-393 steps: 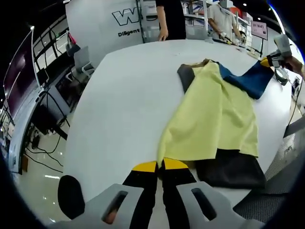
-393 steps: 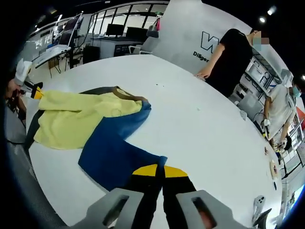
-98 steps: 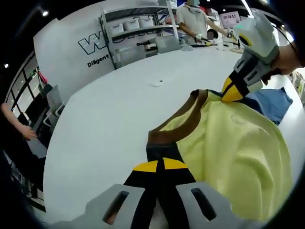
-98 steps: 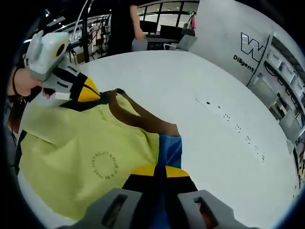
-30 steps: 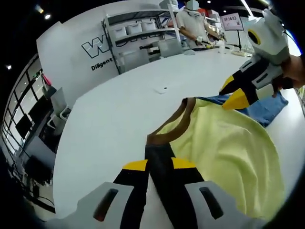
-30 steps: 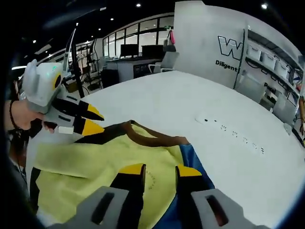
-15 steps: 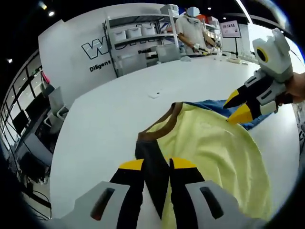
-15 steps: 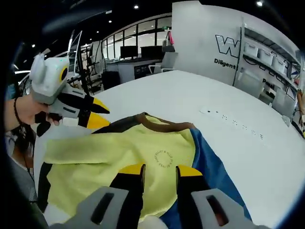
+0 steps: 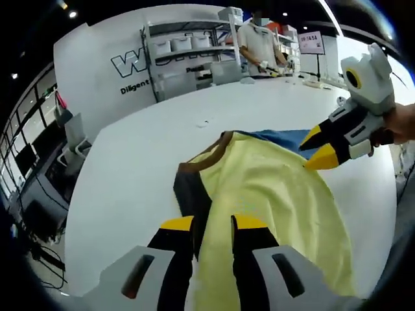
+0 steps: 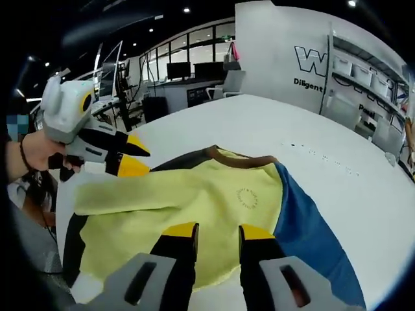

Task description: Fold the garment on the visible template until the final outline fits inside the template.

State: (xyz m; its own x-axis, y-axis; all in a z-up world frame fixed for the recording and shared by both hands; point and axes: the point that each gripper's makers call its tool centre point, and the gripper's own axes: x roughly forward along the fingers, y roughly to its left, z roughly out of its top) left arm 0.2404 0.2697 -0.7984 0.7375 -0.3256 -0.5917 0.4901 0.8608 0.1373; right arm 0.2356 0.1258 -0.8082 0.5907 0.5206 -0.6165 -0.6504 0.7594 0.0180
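Here the garment, a sweatshirt (image 9: 272, 194) with a pale yellow body, a brown collar band (image 9: 206, 150), a blue sleeve (image 9: 279, 136) and a dark panel (image 9: 191, 194) along one side, lies spread flat on the white worktop (image 9: 130, 168). In the left gripper view, the left hand-held gripper (image 9: 213, 223) hangs above the dark panel and the yellow edge, its yellow-tipped jaws parted with a narrow gap and nothing between them. The right hand-held gripper (image 9: 318, 148) comes in from the right of that view, held in a person's hand (image 9: 401, 123); its jaws stand apart too, tips just above the yellow cloth beside the blue sleeve, holding nothing.

In the right gripper view the sweatshirt (image 10: 194, 194) shows a small round print (image 10: 246, 197) on the chest, the blue sleeve (image 10: 310, 227) running off to the right and a dark cuff (image 10: 72, 249) at the left. The right hand-held gripper (image 10: 218, 230) hovers over the yellow hem, jaws a little apart and empty. The left hand-held gripper (image 10: 133, 155) points at the near shoulder from the left. Beyond the worktop a white wall (image 9: 123, 52) with lettering, shelves (image 9: 188, 48) with bins and a standing person (image 9: 259, 39) can be seen.
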